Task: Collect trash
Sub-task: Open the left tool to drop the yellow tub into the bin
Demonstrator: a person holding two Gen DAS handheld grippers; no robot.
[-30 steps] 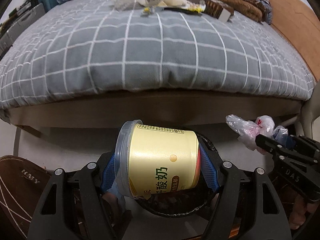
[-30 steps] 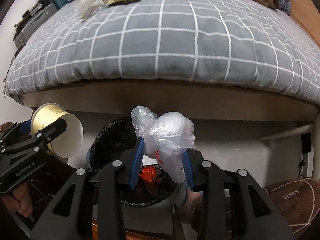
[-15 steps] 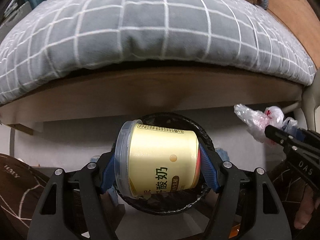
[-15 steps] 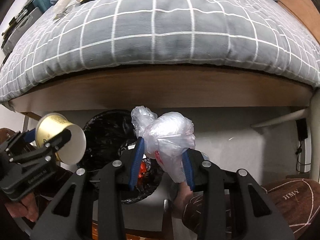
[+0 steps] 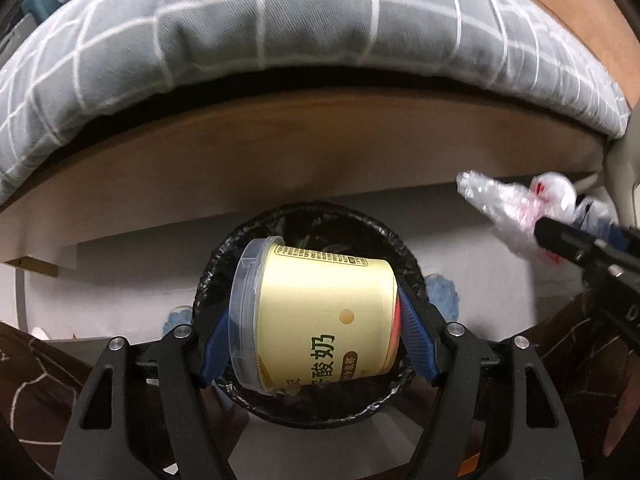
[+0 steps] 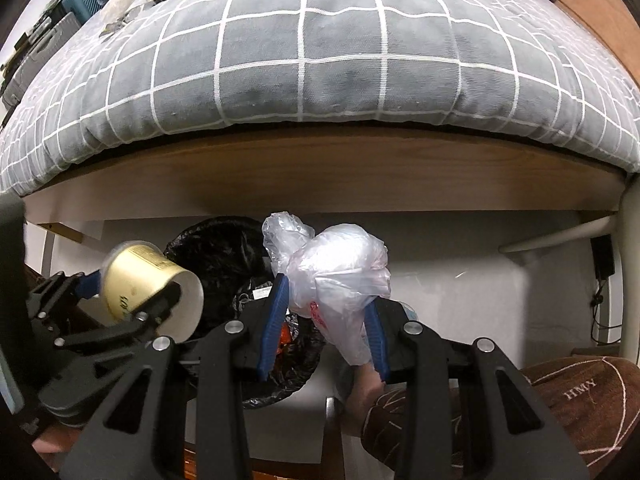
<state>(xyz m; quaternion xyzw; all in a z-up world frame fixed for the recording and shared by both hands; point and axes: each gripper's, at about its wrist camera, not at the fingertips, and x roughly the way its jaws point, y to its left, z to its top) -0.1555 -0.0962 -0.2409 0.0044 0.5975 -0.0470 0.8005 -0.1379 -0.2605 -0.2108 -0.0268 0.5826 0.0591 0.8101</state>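
Bedside floor under the grey checked bed [image 6: 320, 60]: left gripper [image 5: 316, 344], jaws just widening around the yogurt tub [image 5: 320, 316] above the bin [image 5: 408, 276], could bounce it off the 3 o'clock rim; right gripper [image 6: 324, 320] clamps the plastic bag [image 6: 336, 272].

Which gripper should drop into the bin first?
Left. Its gripper, jaws just opening, has the yogurt tub right over the black-lined bin; the right gripper's plastic bag sits off to the side.
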